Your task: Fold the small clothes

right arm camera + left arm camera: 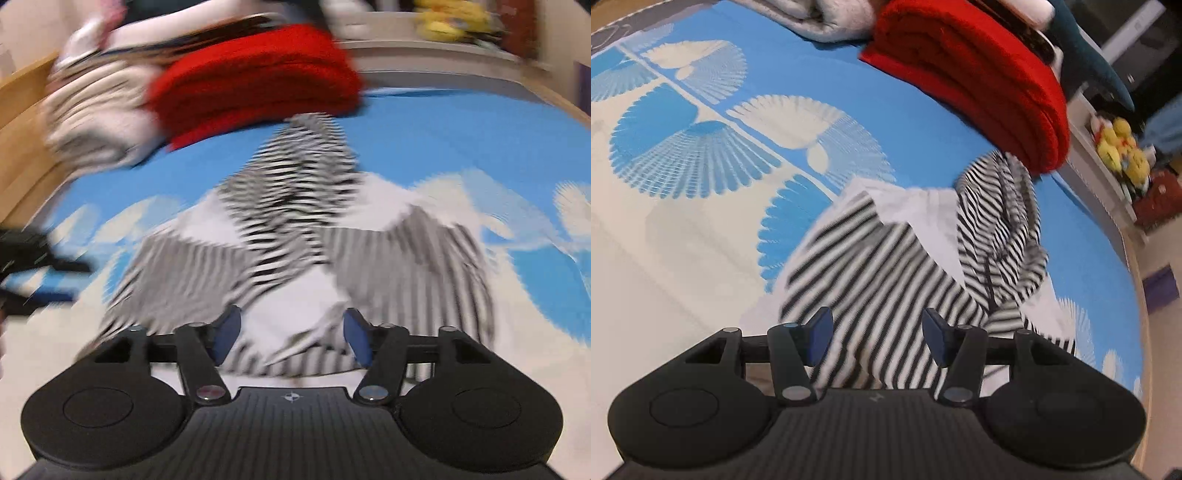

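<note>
lying on the blue bed sheet printed with white fan shapes (pixel 683 229) is a small black-and-white striped knit garment with white panels (pixel 886 280), partly folded, with one striped part bunched and turned over the body. it is recorded at the middle of the bed in both wrist views, directly ahead of both claws. the left claw (pixel 877 341) is seen spread, its blue pads apart and above the striped cloth; no pinch on the fabric can be made out, though whether the pad tips brush it cannot be told. the right claw (pixel 291 341) is likewise spread, with a white-and-striped edge of the garment (pixel 295 258) seen between its pads but not pressed by them. the right wrist view is heavily blurred. a folded red knitted garment (pixel 979 85) is noted beyond the striped one, its near corner just above the bunched stripes. folded pale grey and white clothes (pixel 827 18) are stacked beside the red one. yellow plush toys (pixel 1123 147) are seen on a white shelf (pixel 1100 162) past the bed's edge.
</note>
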`<state>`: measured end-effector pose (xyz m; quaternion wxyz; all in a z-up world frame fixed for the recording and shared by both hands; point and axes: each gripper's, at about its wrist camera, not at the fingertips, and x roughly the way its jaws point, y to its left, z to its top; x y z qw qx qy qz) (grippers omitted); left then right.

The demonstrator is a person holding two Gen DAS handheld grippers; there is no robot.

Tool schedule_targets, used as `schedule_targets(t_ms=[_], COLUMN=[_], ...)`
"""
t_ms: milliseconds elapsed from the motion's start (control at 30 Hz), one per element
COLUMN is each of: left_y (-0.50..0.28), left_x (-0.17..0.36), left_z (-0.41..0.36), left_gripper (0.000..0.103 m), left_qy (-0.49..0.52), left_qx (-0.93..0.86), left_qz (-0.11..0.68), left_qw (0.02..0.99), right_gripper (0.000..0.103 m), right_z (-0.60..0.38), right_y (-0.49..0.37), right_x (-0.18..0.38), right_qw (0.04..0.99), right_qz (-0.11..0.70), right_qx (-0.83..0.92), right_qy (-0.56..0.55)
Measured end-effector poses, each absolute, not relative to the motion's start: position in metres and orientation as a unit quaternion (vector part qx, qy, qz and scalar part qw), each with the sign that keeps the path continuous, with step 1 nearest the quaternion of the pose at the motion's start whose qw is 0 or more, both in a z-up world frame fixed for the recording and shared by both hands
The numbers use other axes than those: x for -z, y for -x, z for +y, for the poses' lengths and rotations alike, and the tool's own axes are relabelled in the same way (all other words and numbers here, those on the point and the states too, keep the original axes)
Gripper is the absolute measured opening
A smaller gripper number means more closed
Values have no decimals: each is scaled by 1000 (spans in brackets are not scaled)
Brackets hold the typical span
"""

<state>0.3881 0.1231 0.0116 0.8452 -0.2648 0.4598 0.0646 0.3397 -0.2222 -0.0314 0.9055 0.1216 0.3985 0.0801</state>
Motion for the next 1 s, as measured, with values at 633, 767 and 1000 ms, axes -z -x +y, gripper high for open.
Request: schedule_targets(t_ms=[633, 767, 1000], left_y=[-394, -397, -404], left_x=[17, 17, 5], left_z=[-9, -12, 3], left_gripper=[73, 74, 4], left_qy=[95, 107, 126], left_qx=[157, 153, 127], left_qz=[468, 451, 411], left_qw=[864, 873, 894], right_gripper=[2, 2, 8], right_z=[-261, -248, -234], right_y=[-395, -397, -399], right_x=[75, 54, 36], right_qw=[820, 808, 822], right_qz=[347, 332, 336], right_qx=[-180, -246, -261], right_qy=[-417, -420, -378])
